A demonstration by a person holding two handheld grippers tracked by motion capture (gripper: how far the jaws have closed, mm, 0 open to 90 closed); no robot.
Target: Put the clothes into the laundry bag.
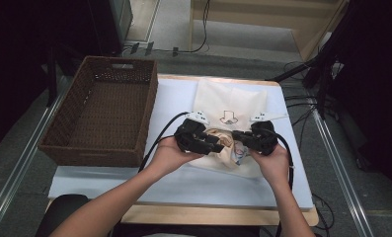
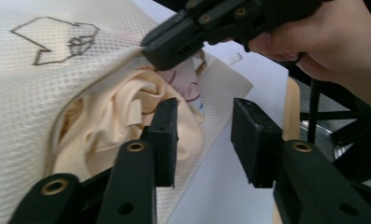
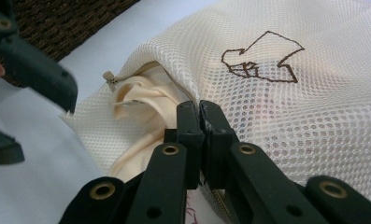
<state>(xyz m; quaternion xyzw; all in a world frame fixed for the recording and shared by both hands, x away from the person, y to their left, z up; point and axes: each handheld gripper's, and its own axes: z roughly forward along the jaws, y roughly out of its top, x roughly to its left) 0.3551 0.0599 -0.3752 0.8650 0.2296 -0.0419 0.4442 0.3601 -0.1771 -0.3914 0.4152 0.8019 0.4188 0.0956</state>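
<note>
A cream mesh bag lies on the white sheet near the middle of the counter, closer to its far edge, with its zipped mouth turned toward the person. The right gripper has its jaws together on the upper lip of that mouth, pinching the mesh and lifting it so the opening stays gaping; that is likely why this hand holds its place. A beige cloth sits bunched in the mouth, partly inside and partly bulging out, with a bit of printed fabric beside it under the raised lip.

The left gripper has its jaws apart with nothing pressed between them: one pad rests against the beige cloth, the other hangs over the bare sheet. It looks placed to work the cloth through the opening held up for it.

A brown wicker basket stands at the counter's left edge, well apart from the bag.
</note>
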